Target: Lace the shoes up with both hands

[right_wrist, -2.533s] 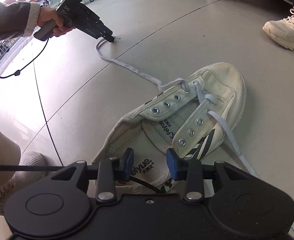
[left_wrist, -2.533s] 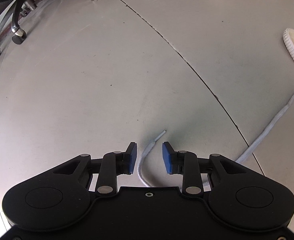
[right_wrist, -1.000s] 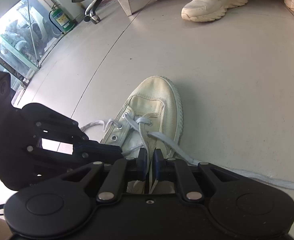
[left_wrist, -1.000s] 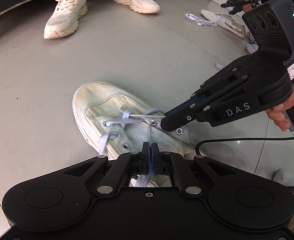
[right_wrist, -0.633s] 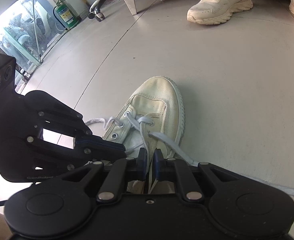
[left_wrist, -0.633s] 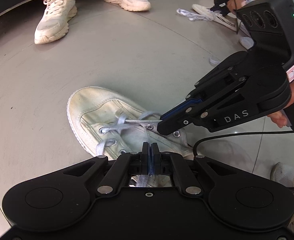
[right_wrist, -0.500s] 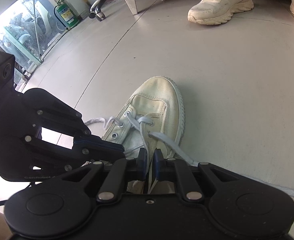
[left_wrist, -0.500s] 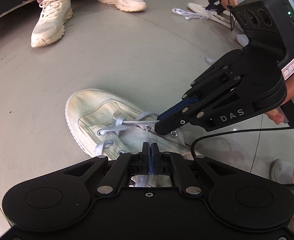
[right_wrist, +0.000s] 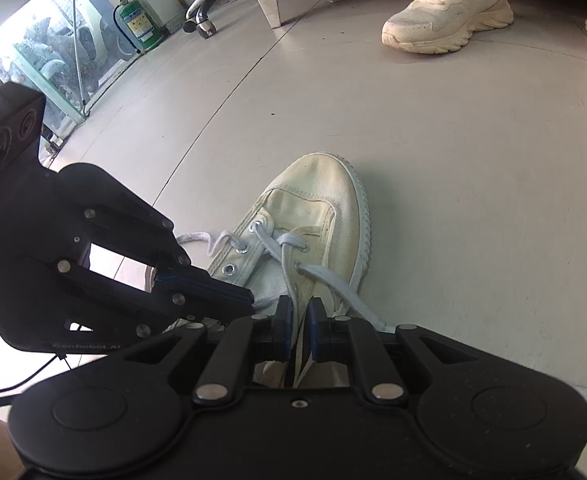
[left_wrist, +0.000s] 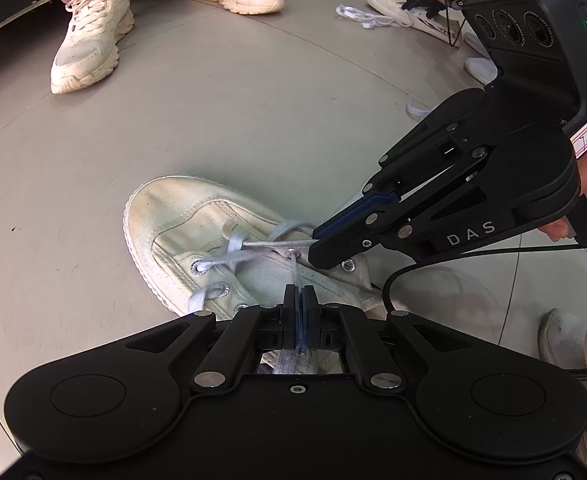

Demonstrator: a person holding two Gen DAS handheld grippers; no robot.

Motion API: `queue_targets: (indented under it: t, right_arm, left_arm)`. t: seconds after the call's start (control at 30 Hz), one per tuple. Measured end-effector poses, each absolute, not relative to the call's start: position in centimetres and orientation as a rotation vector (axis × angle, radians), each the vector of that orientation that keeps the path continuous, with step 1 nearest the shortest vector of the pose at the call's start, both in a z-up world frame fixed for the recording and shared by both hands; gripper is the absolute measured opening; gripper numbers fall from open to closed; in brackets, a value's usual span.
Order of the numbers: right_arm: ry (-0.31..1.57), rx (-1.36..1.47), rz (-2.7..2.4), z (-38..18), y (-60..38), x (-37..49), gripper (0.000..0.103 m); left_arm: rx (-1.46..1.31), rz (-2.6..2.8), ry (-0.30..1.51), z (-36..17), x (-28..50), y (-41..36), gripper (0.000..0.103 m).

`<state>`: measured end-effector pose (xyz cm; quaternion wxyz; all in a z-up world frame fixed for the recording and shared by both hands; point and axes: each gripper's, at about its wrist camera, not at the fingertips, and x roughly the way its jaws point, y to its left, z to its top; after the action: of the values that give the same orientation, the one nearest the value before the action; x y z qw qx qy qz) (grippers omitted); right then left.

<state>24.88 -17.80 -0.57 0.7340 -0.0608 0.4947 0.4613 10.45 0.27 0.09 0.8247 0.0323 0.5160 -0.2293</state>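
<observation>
A cream canvas shoe (left_wrist: 197,216) lies on the grey floor, toe pointing away; it also shows in the right wrist view (right_wrist: 317,208). A pale lace (left_wrist: 237,254) crosses its front eyelets. My left gripper (left_wrist: 300,300) is shut on one lace strand just above the tongue. My right gripper (right_wrist: 300,312) has its jaws nearly closed around the other lace strand (right_wrist: 289,276); a narrow gap shows between the pads. In the left wrist view the right gripper (left_wrist: 321,248) comes in from the right, its tips at a right-side eyelet. The left gripper (right_wrist: 245,300) shows at left.
A seated person's cream sneakers (left_wrist: 89,40) (right_wrist: 449,12) rest on the floor beyond the shoe. Another person works on a shoe with loose lace (left_wrist: 377,16) at the far right. A chair base (right_wrist: 201,16) and a metal leg (right_wrist: 269,4) stand at the back.
Since 2.5 s ago both grippers have come to the shoe and closed on lace strands. Over the last second both grippers hold their grip; the left wrist view has shifted slightly.
</observation>
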Motion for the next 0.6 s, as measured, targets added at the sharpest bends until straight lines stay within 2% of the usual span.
queue_targets:
  t: [0.3,0.53,0.6]
  right_arm:
    - [0.959,-0.351,1.067,0.2,-16.5,22.7,0.008]
    - [0.941,-0.381,1.124,0.0,-16.2,21.9,0.008]
    - [0.963,-0.351,1.155,-0.2,-16.4,21.8,0.015]
  left_arm:
    - [0.075,-0.459,1.082,-0.3,10.9,0.4,0.001]
    - [0.085,-0.449,1.049,-1.1,10.9,-0.4,0.001]
    - [0.098,-0.445,1.02,-1.5,10.5,-0.7,0.001]
